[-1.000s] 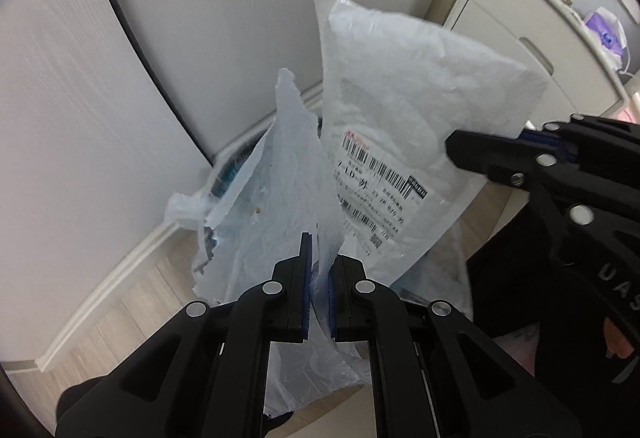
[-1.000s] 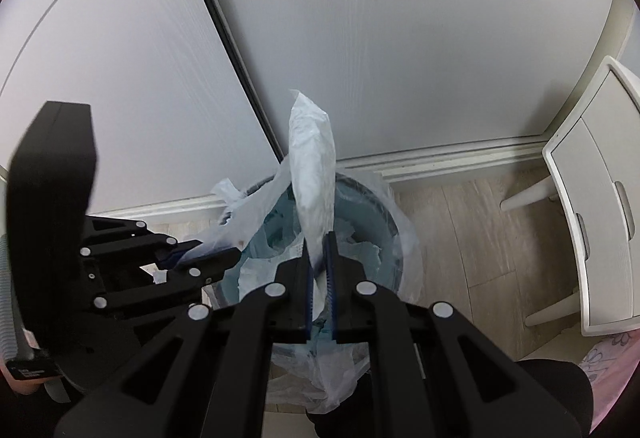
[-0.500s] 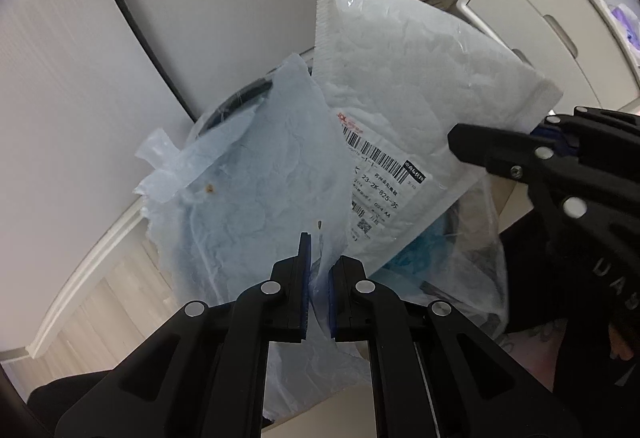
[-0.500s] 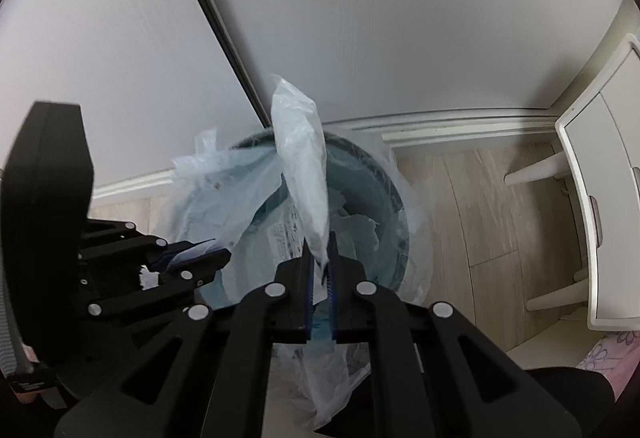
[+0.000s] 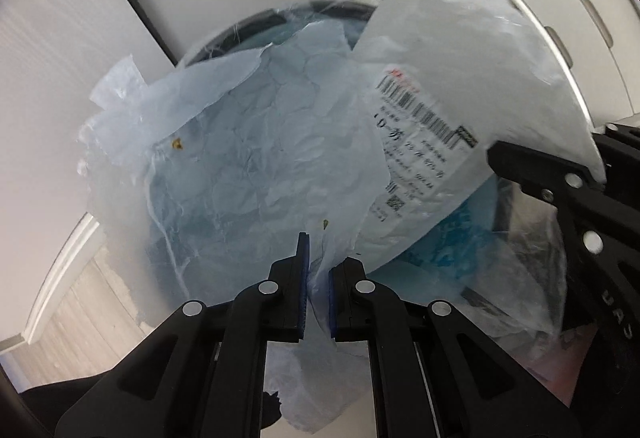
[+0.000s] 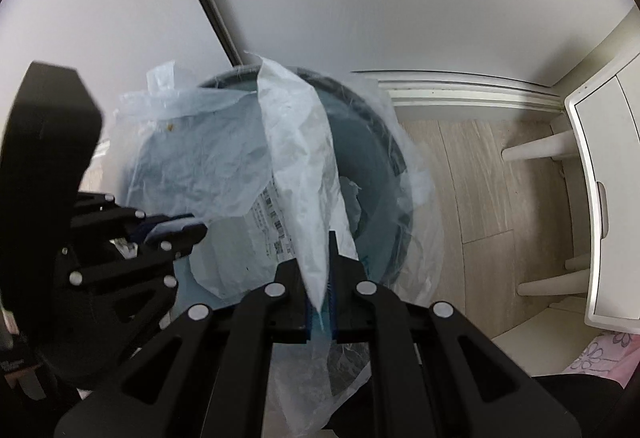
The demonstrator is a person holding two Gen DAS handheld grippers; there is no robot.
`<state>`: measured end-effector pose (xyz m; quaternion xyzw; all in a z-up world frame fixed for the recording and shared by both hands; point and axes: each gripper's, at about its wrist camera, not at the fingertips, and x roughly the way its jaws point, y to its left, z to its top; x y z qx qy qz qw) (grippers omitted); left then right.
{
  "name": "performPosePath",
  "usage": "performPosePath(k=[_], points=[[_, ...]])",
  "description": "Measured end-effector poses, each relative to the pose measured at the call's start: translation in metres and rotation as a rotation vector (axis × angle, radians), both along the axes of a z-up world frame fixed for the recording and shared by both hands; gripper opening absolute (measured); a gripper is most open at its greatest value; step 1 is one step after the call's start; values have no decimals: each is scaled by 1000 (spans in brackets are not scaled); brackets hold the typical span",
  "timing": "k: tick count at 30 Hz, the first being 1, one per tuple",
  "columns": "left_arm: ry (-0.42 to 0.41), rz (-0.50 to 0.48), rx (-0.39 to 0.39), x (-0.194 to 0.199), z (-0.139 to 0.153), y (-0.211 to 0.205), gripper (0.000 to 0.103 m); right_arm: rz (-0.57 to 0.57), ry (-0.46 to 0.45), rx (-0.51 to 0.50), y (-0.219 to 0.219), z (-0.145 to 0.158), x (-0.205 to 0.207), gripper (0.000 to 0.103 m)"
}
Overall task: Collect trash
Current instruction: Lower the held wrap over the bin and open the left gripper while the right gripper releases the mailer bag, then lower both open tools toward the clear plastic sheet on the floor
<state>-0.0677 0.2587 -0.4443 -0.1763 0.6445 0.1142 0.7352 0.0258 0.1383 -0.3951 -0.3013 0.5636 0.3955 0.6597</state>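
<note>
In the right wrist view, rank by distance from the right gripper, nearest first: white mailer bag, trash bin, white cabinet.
From the right gripper:
1. White mailer bag, pinched between its fingers.
2. Trash bin, just beyond, centre.
3. White cabinet, far right.

Pale wood-plank floor [image 6: 476, 174], bordered by a white skirting board [image 6: 460, 94]. Standing directly on it: a round dark bin [image 6: 384, 158] lined with a clear plastic bag, close to the skirting, and the legs of a white cabinet [image 6: 600, 174]
</note>
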Motion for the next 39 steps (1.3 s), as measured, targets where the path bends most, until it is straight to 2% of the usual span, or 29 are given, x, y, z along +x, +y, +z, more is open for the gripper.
performPosePath(k=[8, 11, 14, 17, 19, 21, 22, 23, 24, 26, 28, 30, 39], points=[[18, -4, -1, 8, -11, 0, 6, 12, -16, -74, 0, -17, -6, 8], [17, -13, 10, 9, -11, -4, 12, 4, -15, -87, -2, -22, -2, 8], [23, -18, 25, 11, -11, -11, 22, 0, -20, -88, -2, -20, -1, 8], [18, 1, 33, 12, -8, -13, 36, 1, -26, -91, -3, -19, -2, 8], [11, 21, 38, 13, -5, -11, 54, -3, -34, -93, -3, -17, -3, 8], [0, 36, 61, 12, 0, -8, 61, -7, -42, -91, -3, -14, -6, 26], [0, 42, 78, 12, 2, -8, 62, -10, -46, -84, -3, -11, -7, 45], [2, 45, 90, 11, 4, -8, 62, -22, -70, -83, -4, -7, -7, 54], [-1, 51, 99, 9, 5, -7, 62, -33, -75, -73, -5, -4, -6, 58], [-11, 73, 108, 7, 9, -3, 63, -64, -81, -52, -9, 1, -1, 76], [-26, 87, 140, 5, 15, 0, 70, -94, -95, -28, -12, 8, 3, 90], [-49, 97, 165, 1, 24, 1, 75, -111, -103, -4, -12, 15, 3, 92], [-170, 63, 237, -14, 71, -4, 78, -163, -238, 146, -25, 65, 3, 92]])
